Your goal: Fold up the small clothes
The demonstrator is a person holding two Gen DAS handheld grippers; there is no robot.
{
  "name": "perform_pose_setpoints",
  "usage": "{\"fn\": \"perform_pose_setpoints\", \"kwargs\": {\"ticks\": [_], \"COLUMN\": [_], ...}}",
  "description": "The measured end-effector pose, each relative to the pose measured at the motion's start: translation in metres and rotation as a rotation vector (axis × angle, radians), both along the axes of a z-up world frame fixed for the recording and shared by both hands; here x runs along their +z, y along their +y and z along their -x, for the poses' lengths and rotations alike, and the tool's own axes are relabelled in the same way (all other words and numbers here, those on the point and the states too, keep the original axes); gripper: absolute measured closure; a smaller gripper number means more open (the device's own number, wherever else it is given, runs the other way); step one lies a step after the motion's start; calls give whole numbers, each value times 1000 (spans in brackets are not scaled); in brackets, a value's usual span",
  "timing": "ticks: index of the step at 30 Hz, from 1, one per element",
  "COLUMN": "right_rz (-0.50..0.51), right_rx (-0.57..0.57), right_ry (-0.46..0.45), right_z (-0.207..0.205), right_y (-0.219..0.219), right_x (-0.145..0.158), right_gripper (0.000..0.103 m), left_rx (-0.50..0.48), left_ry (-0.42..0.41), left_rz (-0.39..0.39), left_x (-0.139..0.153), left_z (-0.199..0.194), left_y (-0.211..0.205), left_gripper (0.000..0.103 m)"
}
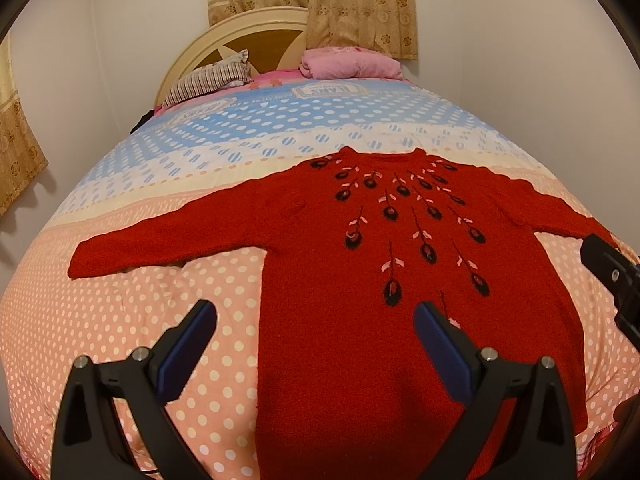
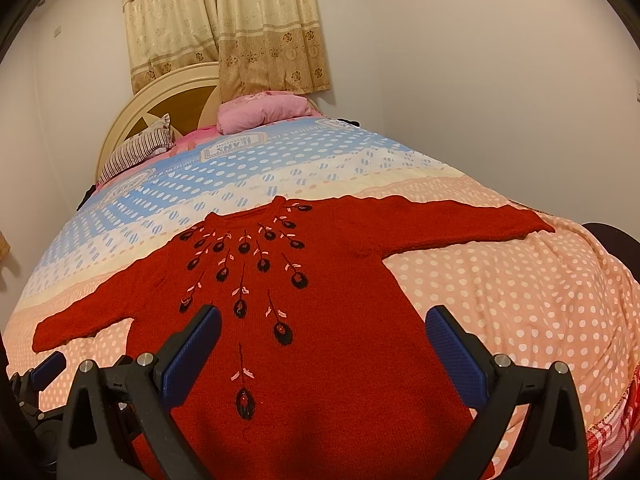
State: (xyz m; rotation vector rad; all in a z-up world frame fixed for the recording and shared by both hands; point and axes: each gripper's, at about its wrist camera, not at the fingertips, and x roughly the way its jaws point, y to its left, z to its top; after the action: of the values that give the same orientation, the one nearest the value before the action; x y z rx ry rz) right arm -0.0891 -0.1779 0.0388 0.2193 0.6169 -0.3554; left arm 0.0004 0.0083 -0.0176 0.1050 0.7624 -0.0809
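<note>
A small red knitted sweater (image 1: 344, 280) with black and pink embroidered flowers lies flat and face up on the bed, both sleeves spread out, neck toward the headboard. My left gripper (image 1: 316, 316) hovers open above the sweater's lower left side, nothing between its blue pads. In the right wrist view the same sweater (image 2: 320, 280) fills the middle. The right gripper (image 2: 324, 320) is open over its lower body, empty. The right gripper's black body (image 1: 612, 276) shows at the left view's right edge, and the left gripper's pad (image 2: 46, 366) at the right view's lower left.
The bed's polka-dot quilt (image 1: 140, 320) is peach near me, blue and cream farther off. A striped pillow (image 1: 208, 82) and a folded pink blanket (image 1: 352, 64) lie by the wooden headboard (image 1: 240, 36). Curtains (image 2: 224, 20) hang behind. Walls close both sides.
</note>
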Motion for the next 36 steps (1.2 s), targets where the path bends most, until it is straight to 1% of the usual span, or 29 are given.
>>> {"fn": "perform_pose_setpoints", "kwargs": {"ticks": [9,21,23,26,29,31,32,33,34,35,36], "right_rz": [-6,-20,-25,-41,-40,-45,-56,-73,-113,-160,-209], "right_rx": [0,6,12,28,4,-25,-45,-72,-103,-129,-164], "right_ry": [8,17,12,-2,-1,0,6,18,30,35,34], "right_z": [-3,-11,-14,-23,-34,-41,-44,-48,-51,-54,-53], "right_y": [-3,-12,-15,-25,-48,-69,-86,-104,-131,-154,-178], "right_x": [-1,-14,-15,-17,-22,-24,-27,-30,-34,-38,-43], "right_gripper": [1,1,1,1,2,6,13,24,28,36,42], "left_rx": [2,2,-9,-28,-29,-27,-20,-9,3,15,20], "left_ry": [8,24,16,13,-1,-14,-18,-23,-26,-19,-10], "left_rz": [0,-5,3,42,88,88,79,70,63,56,58], "left_x": [-3,-10,-11,-14,-17,-22,-25,-28,-32,-38,-42], "left_z": [-3,-17,-21,-32,-47,-60,-66,-73,-79,-87,-93], "left_y": [0,-5,-7,-5,-1,0,-1,-1,0,0,1], "left_gripper": [2,2,2,2,2,2,2,2,2,2,2]}}
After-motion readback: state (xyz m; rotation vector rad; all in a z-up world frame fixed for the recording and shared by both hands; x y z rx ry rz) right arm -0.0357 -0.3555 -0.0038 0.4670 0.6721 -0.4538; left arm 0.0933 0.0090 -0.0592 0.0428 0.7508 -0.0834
